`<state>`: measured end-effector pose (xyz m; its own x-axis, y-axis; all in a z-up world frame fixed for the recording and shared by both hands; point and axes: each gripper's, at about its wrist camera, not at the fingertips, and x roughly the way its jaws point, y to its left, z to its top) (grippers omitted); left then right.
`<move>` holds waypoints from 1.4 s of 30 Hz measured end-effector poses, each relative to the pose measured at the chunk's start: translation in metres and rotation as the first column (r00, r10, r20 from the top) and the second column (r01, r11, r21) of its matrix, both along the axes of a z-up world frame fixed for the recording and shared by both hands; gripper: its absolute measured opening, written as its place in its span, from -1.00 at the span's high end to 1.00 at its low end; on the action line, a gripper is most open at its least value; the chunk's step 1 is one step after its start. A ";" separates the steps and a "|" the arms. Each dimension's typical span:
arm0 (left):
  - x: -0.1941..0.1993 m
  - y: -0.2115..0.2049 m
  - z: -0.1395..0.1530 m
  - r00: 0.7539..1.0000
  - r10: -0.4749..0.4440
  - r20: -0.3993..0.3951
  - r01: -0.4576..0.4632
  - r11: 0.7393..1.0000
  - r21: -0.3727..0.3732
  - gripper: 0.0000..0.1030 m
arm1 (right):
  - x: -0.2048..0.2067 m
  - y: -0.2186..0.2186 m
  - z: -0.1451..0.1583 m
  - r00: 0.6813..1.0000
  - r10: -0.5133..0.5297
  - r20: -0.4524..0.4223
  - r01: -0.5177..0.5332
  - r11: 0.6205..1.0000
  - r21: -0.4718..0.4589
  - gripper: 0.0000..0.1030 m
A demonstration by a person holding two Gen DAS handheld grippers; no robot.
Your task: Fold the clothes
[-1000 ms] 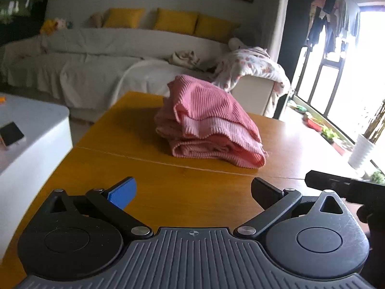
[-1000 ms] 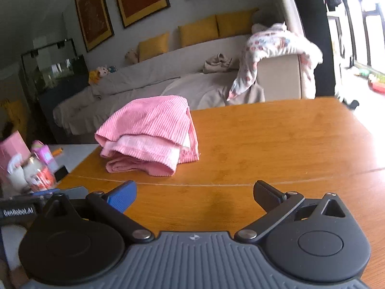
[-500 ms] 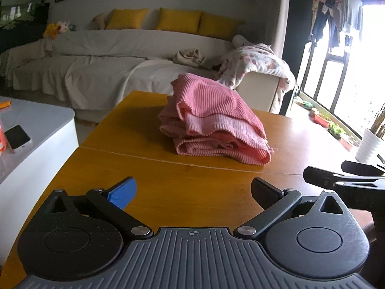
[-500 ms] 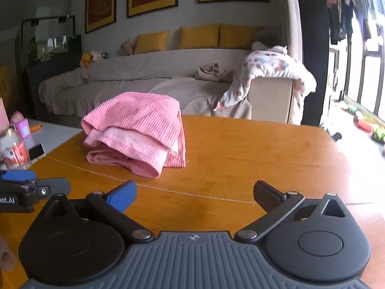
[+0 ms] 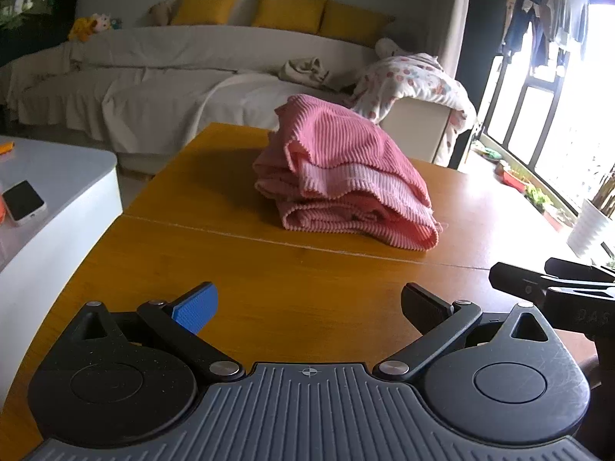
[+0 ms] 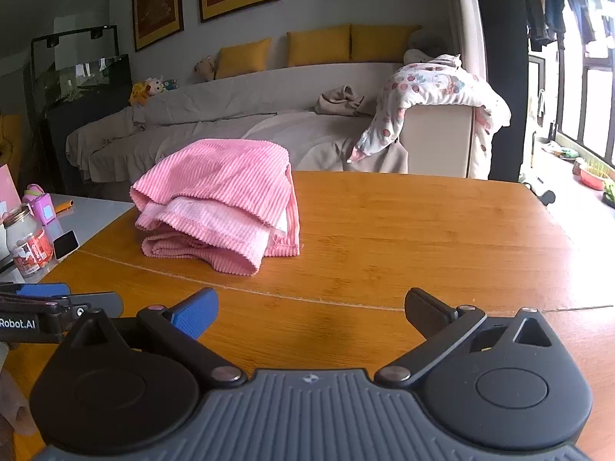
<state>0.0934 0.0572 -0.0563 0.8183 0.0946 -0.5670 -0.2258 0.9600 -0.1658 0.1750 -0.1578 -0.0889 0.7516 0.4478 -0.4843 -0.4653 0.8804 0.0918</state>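
A folded pink ribbed garment (image 5: pixel 346 180) lies in a thick bundle on the wooden table (image 5: pixel 269 269); it also shows in the right wrist view (image 6: pixel 223 203). My left gripper (image 5: pixel 307 307) is open and empty, held over the table's near part, short of the garment. My right gripper (image 6: pixel 311 311) is open and empty, also short of the garment. The right gripper's fingers (image 5: pixel 553 280) show at the right edge of the left wrist view. The left gripper's fingers (image 6: pixel 57 303) show at the left edge of the right wrist view.
A white side table (image 5: pixel 57 176) with a phone (image 5: pixel 23 201) stands left of the wooden table; a jar (image 6: pixel 29 246) sits on it. A covered sofa (image 5: pixel 173 88) with yellow cushions and loose cloths stands behind. Windows and plants are at the right.
Both grippers have turned and shifted slightly, so the garment sits more centred in each view. The garment has not moved. Both grippers stay open.
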 end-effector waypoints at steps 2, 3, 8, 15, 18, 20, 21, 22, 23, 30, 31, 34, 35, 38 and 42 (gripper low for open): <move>0.000 -0.003 0.001 1.000 -0.004 0.003 0.004 1.000 0.021 -1.00 | 0.000 0.000 0.000 1.000 0.000 -0.002 0.000 1.000 0.000 -1.00; 0.000 -0.005 0.001 1.000 -0.007 0.005 0.007 0.999 0.032 -1.00 | 0.000 0.000 0.000 1.000 0.000 -0.003 0.000 1.000 0.000 -1.00; 0.002 -0.006 0.001 1.000 -0.011 0.007 0.010 0.999 0.047 -1.00 | 0.001 -0.002 0.000 1.000 -0.001 -0.015 0.001 1.000 0.007 -1.00; 0.003 -0.003 0.001 1.000 -0.012 0.004 0.012 0.999 0.042 -1.00 | 0.002 -0.004 0.000 1.000 -0.003 -0.015 0.003 1.000 0.013 -1.00; 0.002 -0.003 0.001 1.000 -0.009 0.006 0.009 0.999 0.039 -1.00 | 0.003 -0.005 0.000 1.000 -0.005 -0.022 0.005 1.000 0.021 -1.00; 0.002 -0.002 0.001 1.000 -0.007 0.005 0.007 0.999 0.036 -1.00 | 0.003 -0.005 0.000 1.000 -0.008 -0.022 0.009 1.000 0.024 -1.00; 0.003 -0.002 0.000 1.000 -0.007 0.001 0.007 0.999 0.037 -1.00 | 0.002 -0.005 0.000 1.000 -0.010 -0.021 0.010 1.000 0.025 -1.00; 0.004 -0.002 0.000 1.000 -0.007 -0.001 0.007 0.999 0.039 -1.00 | 0.002 -0.005 0.000 1.000 -0.010 -0.021 0.011 1.000 0.026 -1.00; 0.004 -0.002 0.000 1.000 -0.004 0.001 0.004 0.999 0.042 -1.00 | 0.002 -0.005 0.000 1.000 -0.009 -0.022 0.010 1.000 0.027 -1.00; 0.004 -0.002 0.000 1.000 -0.001 -0.001 0.001 0.999 0.041 -1.00 | 0.004 -0.007 0.000 0.999 -0.008 -0.032 0.010 0.999 0.039 -1.00; 0.004 -0.001 0.000 1.000 -0.002 -0.003 0.002 0.999 0.038 -1.00 | 0.004 -0.007 -0.001 0.999 -0.008 -0.035 0.010 0.999 0.041 -1.00; 0.004 -0.001 0.000 1.000 0.000 -0.006 0.001 0.999 0.032 -1.00 | 0.005 -0.007 -0.001 0.999 -0.009 -0.040 0.010 0.999 0.046 -1.00; 0.004 -0.002 0.000 1.000 0.001 -0.008 0.000 1.000 0.031 -1.00 | 0.005 -0.007 -0.001 0.999 -0.009 -0.041 0.011 0.999 0.048 -1.00; 0.003 -0.002 0.000 1.000 0.000 -0.010 0.000 1.000 0.028 -1.00 | 0.006 -0.008 -0.001 0.999 -0.009 -0.046 0.012 0.999 0.051 -1.00; 0.003 -0.002 0.000 1.000 0.002 -0.010 -0.001 1.000 0.026 -1.00 | 0.007 -0.009 -0.002 0.998 -0.009 -0.057 0.013 0.998 0.060 -1.00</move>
<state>0.0964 0.0551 -0.0566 0.8122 0.1105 -0.5728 -0.2288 0.9635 -0.1386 0.1819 -0.1666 -0.0906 0.7289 0.4696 -0.4982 -0.4484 0.8773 0.1709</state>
